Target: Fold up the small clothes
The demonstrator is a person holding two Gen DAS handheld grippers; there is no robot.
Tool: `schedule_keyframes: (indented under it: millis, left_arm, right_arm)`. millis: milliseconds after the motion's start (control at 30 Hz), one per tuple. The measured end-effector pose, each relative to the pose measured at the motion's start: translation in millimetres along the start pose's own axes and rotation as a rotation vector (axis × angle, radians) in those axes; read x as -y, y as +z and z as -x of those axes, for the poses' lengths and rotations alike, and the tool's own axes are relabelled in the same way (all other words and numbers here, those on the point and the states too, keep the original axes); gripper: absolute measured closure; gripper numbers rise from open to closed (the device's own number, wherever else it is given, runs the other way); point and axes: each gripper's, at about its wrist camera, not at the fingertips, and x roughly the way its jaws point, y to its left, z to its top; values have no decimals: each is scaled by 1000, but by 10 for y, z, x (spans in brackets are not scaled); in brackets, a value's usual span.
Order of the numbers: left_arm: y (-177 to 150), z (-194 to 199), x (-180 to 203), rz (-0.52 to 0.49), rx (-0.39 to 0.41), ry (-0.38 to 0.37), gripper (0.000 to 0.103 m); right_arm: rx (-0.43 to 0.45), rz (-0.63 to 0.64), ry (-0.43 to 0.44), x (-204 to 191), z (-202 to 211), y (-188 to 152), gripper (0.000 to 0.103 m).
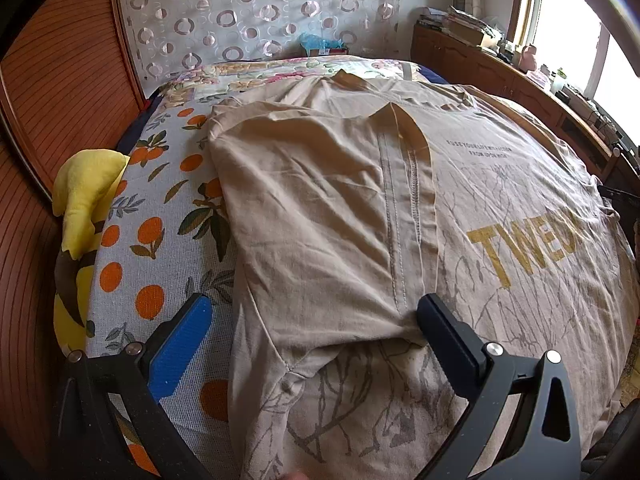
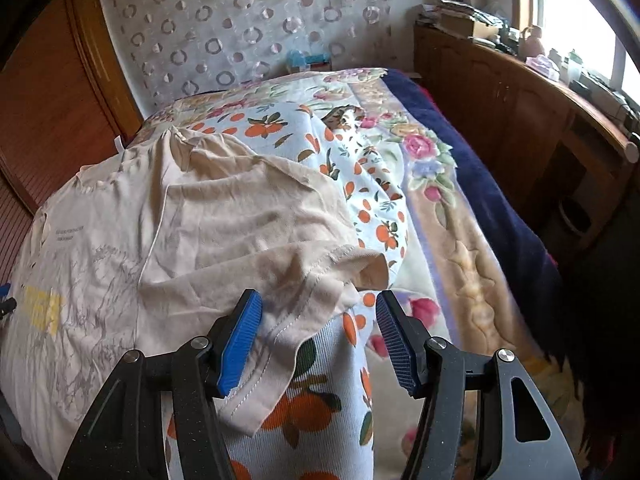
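The beige printed cotton T-shirt [image 1: 360, 208] is spread lengthwise, collar toward the circle-patterned curtain [image 1: 248, 12], sleeves folded inward, beneath the wide-open, empty left gripper [image 1: 312, 320] and part-open, empty right gripper [image 2: 320, 320].

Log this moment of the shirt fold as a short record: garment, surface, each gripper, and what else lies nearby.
garment: beige T-shirt spread on the bed, gold lettering and grey branch print facing up
fold state: both sides turned in over the print, one sleeve on each
surface: orange-print sheet over a floral blanket
left gripper: open wide, folded sleeve edge between its fingers, not pinched
right gripper: open, hovering over the other sleeve's hem, pads not pressing it
nearby: yellow plush toy at the bed's edge
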Motion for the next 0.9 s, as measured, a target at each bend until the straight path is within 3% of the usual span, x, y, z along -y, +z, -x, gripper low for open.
schedule_keyframes:
  millis: [100,167,233,333,633,900]
  left_arm:
    - [-2,2,-6,-1,0,-2,0]
    - [10,-4,-4,1,0,0,0]
    - [14,-4,-9,6,-5,0,0]
    - [-14,64,-45,16,26,-20,0]
    - [-42,573,-87,66,214,-74,1]
    - [-29,856,76,50,282,-102,0]
  right_arm:
    - [-10,9,14,33,-66,76,41]
    - [-9,7,32,74,-132,104,47]
    - [14,3,29,88,-137,113,75]
    - [59,17,10,42,-77,63,97]
    - [181,90,68,-299,251,66,101]
    - [219,259,226,-1242,434,60,101]
